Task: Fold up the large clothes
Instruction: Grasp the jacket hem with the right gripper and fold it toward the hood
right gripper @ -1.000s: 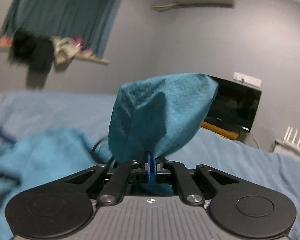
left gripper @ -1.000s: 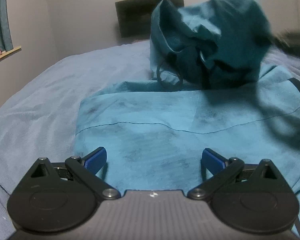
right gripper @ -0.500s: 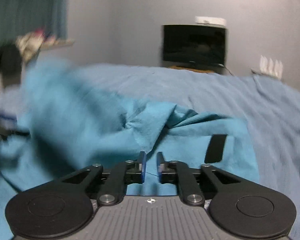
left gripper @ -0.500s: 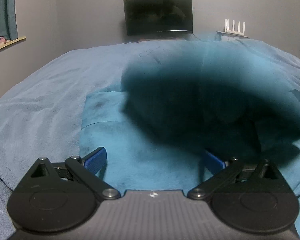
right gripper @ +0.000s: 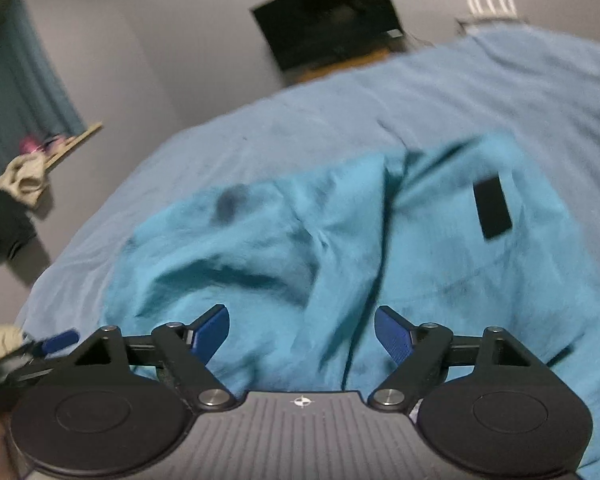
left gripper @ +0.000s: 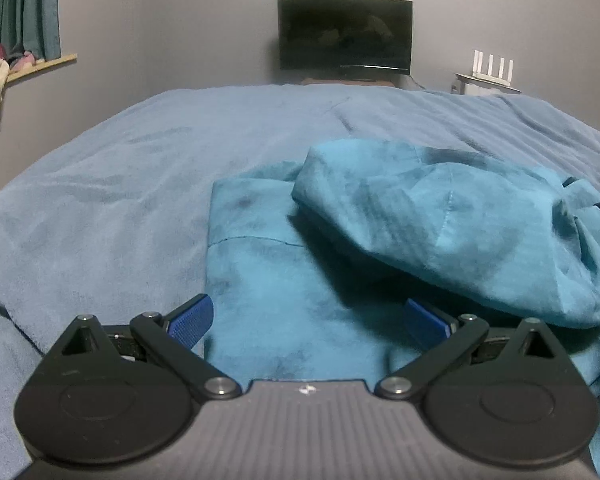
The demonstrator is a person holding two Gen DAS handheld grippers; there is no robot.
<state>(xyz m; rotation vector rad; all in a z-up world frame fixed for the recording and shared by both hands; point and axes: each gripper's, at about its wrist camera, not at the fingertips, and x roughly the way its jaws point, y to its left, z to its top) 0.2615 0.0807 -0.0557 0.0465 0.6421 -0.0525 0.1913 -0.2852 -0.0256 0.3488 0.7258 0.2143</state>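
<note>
Your left gripper (left gripper: 306, 322) hovers with jaws apart above the teal garment (left gripper: 440, 232), which lies rumpled on the bed (left gripper: 100, 200). Your right gripper (right gripper: 302, 330) is opening, nothing pinched; smooth the heaped layer flat.

Teal garment (left gripper: 440, 220) lies bunched on the blue blanket (left gripper: 120, 200).
</note>
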